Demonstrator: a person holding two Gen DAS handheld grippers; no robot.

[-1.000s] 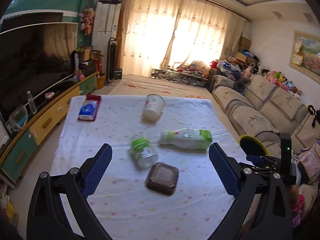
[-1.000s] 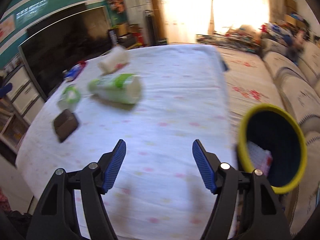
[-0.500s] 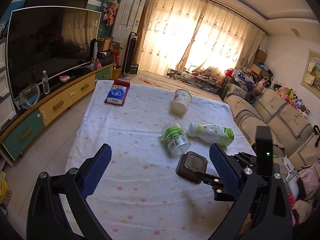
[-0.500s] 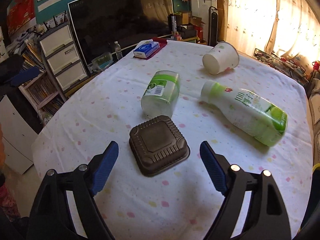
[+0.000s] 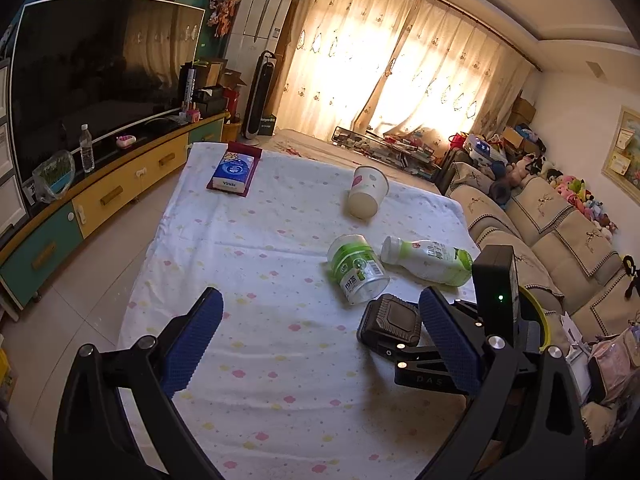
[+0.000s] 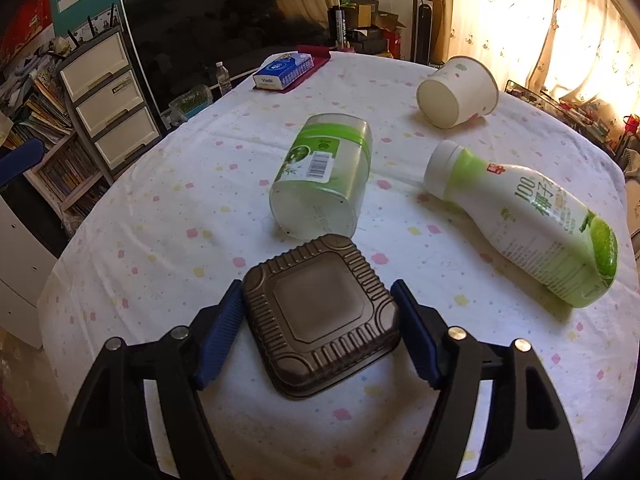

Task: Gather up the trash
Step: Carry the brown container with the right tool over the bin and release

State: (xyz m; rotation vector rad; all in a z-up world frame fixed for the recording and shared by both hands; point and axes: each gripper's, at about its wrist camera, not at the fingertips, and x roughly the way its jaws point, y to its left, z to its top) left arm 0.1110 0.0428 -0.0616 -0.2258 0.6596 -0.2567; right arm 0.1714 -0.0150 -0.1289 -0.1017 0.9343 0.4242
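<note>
White cloth on the table (image 6: 132, 216) bears four pieces left to collect: the milk bottle (image 6: 532, 236), the green-labelled jar (image 6: 324, 176), the paper cup (image 6: 456, 92), the brown tray (image 6: 320, 312); the right gripper (image 6: 318, 312) has just been closing, pads flanking the tray, contact uncertain; the left gripper (image 5: 320, 336) hangs spread, empty.

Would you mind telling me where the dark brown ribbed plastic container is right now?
In the right wrist view, the dark brown ribbed plastic container lies upside down on the tablecloth between the right gripper pads, just before the toppled green-labelled jar.
</note>
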